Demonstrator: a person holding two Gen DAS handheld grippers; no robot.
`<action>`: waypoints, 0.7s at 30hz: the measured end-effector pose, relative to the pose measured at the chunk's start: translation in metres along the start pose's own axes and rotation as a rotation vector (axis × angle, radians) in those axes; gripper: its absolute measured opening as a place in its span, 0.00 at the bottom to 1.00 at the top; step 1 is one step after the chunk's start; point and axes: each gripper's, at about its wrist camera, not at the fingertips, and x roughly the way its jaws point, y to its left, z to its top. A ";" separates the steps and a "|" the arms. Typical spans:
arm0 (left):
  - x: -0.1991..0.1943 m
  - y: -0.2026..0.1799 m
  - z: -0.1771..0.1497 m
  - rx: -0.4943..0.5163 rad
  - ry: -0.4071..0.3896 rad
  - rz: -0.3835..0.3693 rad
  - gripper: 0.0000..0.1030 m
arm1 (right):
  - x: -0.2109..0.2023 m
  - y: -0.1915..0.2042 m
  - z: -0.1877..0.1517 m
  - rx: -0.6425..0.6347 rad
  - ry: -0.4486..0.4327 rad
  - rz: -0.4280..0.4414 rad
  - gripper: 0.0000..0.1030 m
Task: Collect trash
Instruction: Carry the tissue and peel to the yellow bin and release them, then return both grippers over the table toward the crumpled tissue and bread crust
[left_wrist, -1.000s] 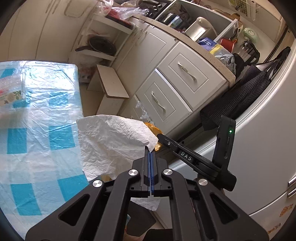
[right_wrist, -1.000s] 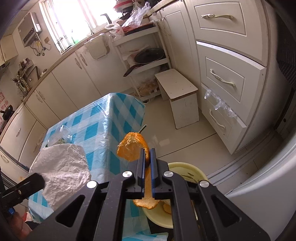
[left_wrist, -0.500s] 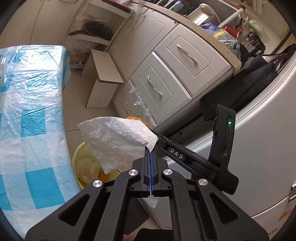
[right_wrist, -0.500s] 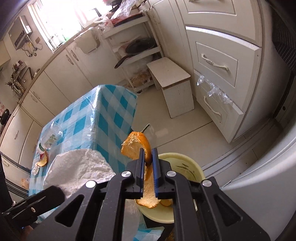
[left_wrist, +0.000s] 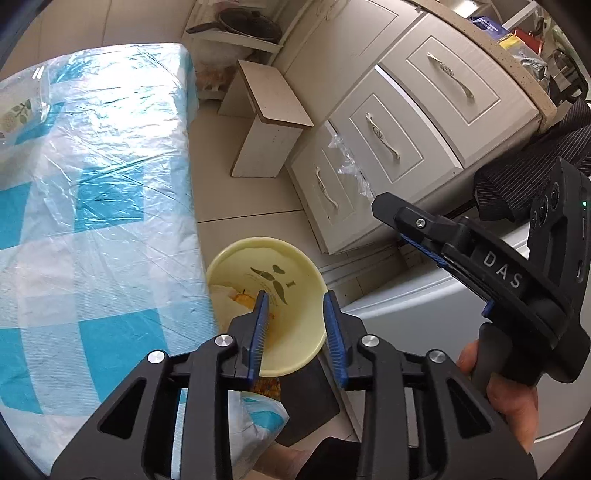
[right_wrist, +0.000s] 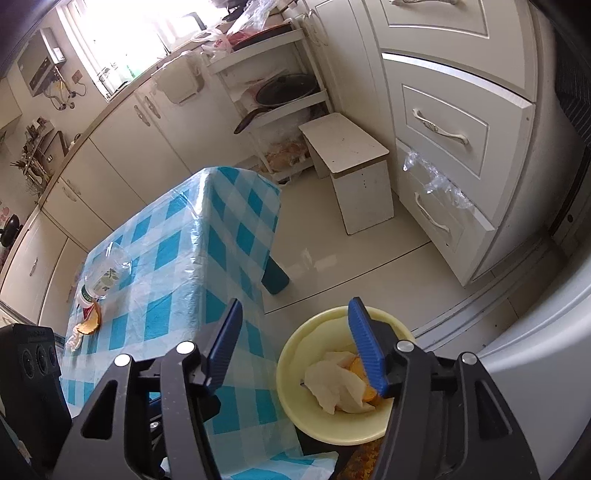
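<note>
Left wrist view is showing the left hand-held gripper (left_wrist: 295, 325) hanging wide open and empty over the pale yellow round plastic bin (left_wrist: 295, 258), which is sitting on the floor at the tabletop's corner, at about 6 o'clock in that view. Half a second ago these jaws were pinching a crumpled white paper tissue; that crumpled white paper tissue (right_wrist: 336, 387) is now lying inside the bin, at about 5 o'clock in the right wrist view. Beside it, touching it, is lying the curled orange peel strip (right_wrist: 356, 369), which the right hand-held gripper (right_wrist: 295, 350) was clamping a moment earlier; that gripper is now also spread wide with nothing between its blue pads. So both pieces have just been dropped, and this round of the collecting is looking finished. More trash is waiting on the blue-and-white checked, plastic-covered tabletop (right_wrist: 192, 266): a second small orange peel piece (right_wrist: 92, 321) and a small white tissue scrap (right_wrist: 74, 341) are lying just beside each other near the 9 o'clock edge of the right wrist view, close to a clear crushed plastic bottle with a printed label (right_wrist: 107, 273). Judging from this, both grippers are free to go back for those, and the task is only partly done.
</note>
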 end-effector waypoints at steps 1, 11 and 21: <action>-0.005 0.003 0.001 -0.004 -0.005 0.007 0.29 | -0.001 0.004 0.001 -0.004 -0.004 0.006 0.59; -0.107 0.087 0.011 -0.071 -0.154 0.173 0.42 | 0.014 0.080 0.003 -0.088 0.020 0.124 0.65; -0.231 0.243 0.005 -0.367 -0.345 0.441 0.49 | 0.069 0.205 -0.039 -0.272 0.168 0.226 0.66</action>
